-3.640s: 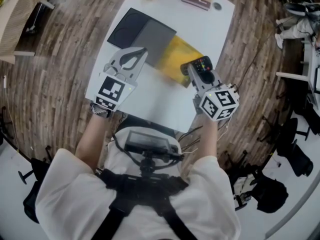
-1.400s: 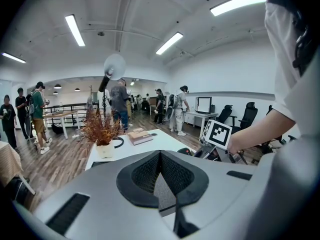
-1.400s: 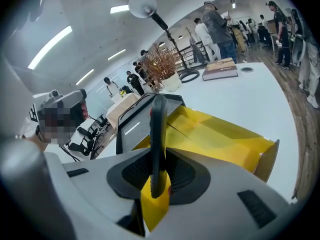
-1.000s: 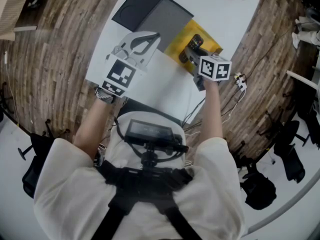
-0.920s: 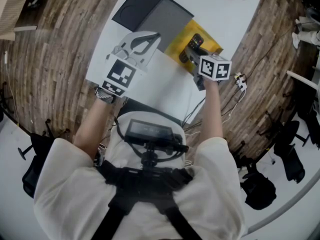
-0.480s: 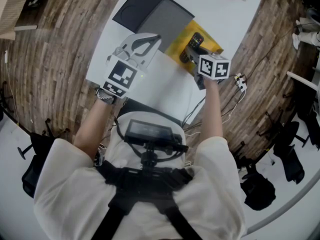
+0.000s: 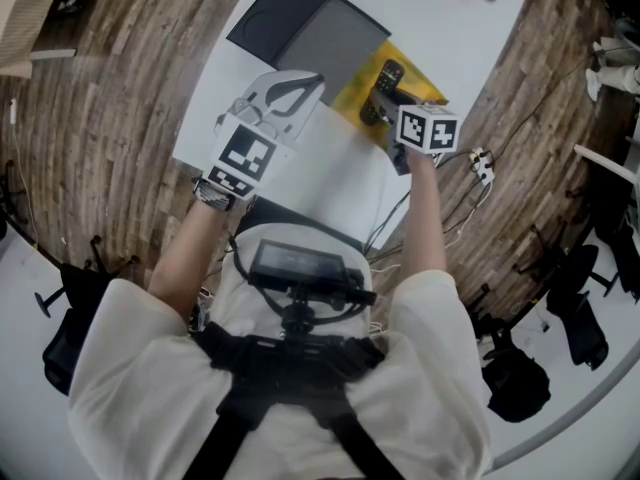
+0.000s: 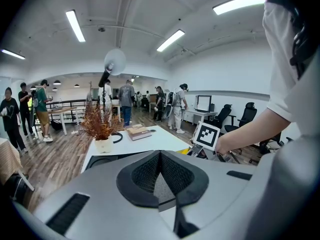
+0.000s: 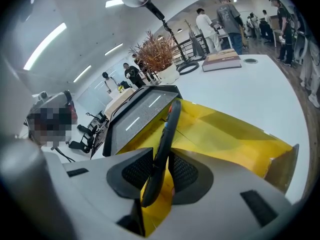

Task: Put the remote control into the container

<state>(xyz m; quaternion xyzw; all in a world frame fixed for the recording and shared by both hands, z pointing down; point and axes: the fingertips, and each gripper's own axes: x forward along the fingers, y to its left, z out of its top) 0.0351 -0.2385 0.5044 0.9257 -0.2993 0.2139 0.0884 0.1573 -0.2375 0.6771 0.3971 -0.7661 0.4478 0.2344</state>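
While the left claw hovers over the near left part of the white counter, its pads meet at the tips with nothing between them, so it is clenched and empty; the left gripper view shows the same closed tips above the bare counter. At the right, the right claw is grasping the remote control. In the right gripper view the black remote control stands edge-on between the two dark pads, which press on its flat faces, and its far end points away and upward from the right claw. Below it lies the yellow container, open at the top, and the remote control is held within the container's outline; whether its lower end touches the yellow floor I cannot tell. Just to the left of the container, touching its edge, lies a dark grey board that reaches toward the counter's far left corner. Farther off on the counter stand a dried plant in a white pot and a book, well apart from the container. Several people stand in the room beyond the counter's far side.
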